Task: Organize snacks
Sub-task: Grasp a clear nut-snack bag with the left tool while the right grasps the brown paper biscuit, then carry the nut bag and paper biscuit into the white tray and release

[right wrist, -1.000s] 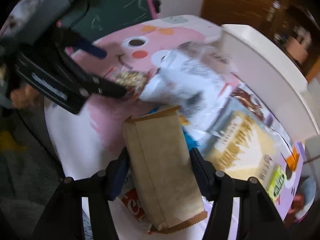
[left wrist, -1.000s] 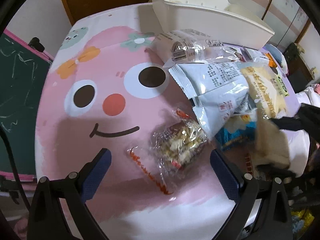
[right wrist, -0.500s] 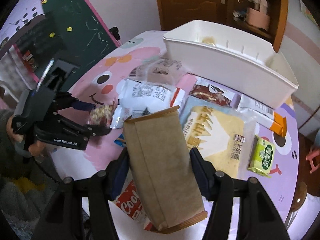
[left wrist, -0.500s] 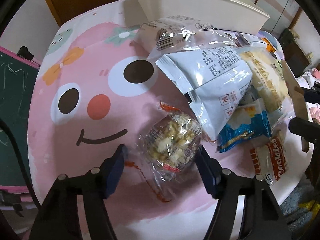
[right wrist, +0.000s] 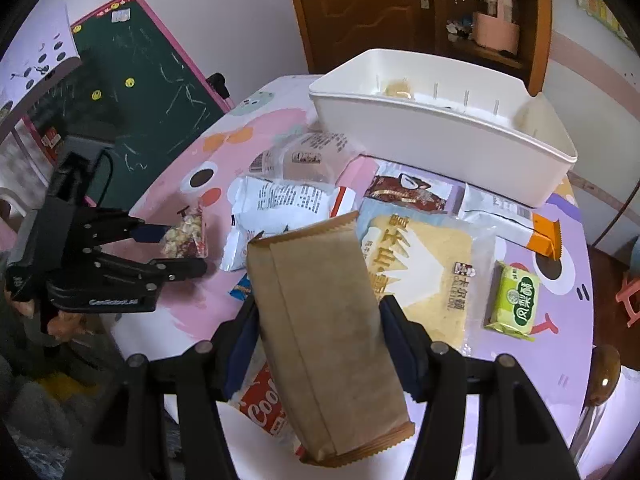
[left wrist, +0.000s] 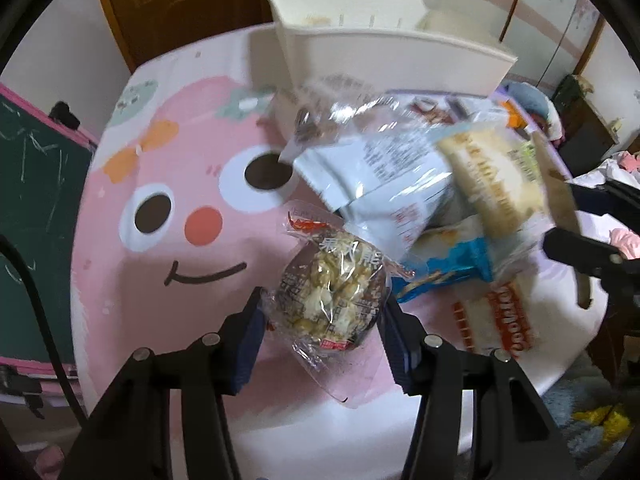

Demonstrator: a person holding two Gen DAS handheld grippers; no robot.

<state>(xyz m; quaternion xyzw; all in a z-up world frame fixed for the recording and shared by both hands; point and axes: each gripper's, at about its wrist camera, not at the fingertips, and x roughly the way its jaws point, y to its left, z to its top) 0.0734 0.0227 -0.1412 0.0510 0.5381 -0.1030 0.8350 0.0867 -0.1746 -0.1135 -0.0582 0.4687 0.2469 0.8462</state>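
Right hand-held gripper (right wrist: 318, 320) clamps brown packet (right wrist: 324, 332) (lengthwise, pointing away).

Loose snack packets (right wrist: 416, 248) crowd the table before the white bin (right wrist: 440, 148), whose top stands open.

Round table (right wrist: 576, 360) under a pink-and-purple cartoon-face cloth (left wrist: 160, 240)

White plastic bin (right wrist: 440, 136) sits at twelve o'clock; snack packets crowd the centre, a green packet (right wrist: 514, 304) at three o'clock, a red cookie packet (right wrist: 262, 404) at six.
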